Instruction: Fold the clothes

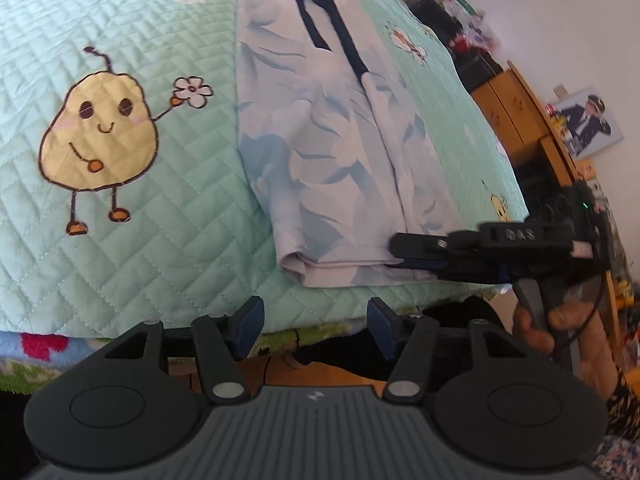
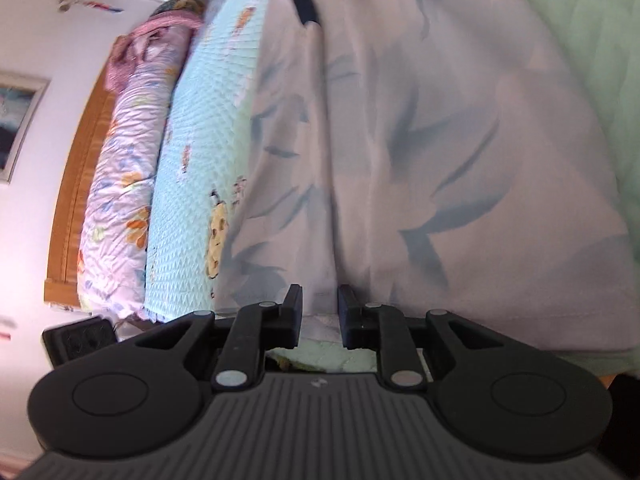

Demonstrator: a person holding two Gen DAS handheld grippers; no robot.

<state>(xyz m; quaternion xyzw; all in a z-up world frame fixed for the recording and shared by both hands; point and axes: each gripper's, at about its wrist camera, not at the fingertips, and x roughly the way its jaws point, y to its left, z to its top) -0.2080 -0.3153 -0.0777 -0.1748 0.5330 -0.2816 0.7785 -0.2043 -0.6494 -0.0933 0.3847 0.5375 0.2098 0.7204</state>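
Observation:
A light blue floral garment (image 1: 320, 152) with navy ribbons (image 1: 320, 20) lies folded into a long strip on the mint quilted bedspread (image 1: 140, 40). Its hem is at the bed's near edge. My left gripper (image 1: 315, 312) hangs open just off that edge, short of the hem's left corner, with nothing between its fingers. My right gripper (image 1: 404, 254) reaches in from the right at the hem's right corner. In the right wrist view the garment (image 2: 420, 160) fills the frame. There the right gripper (image 2: 320, 300) stands narrowly open, a gap showing between its pads at the hem.
A pear cartoon (image 1: 98, 136) is printed on the quilt left of the garment. A fleece blanket (image 1: 32, 348) hangs below the bed's edge. A hand (image 1: 536, 328) holds the right gripper. Wooden furniture (image 1: 516, 100) stands at the right. A rolled floral duvet (image 2: 120, 180) lies against a wooden headboard (image 2: 76, 184).

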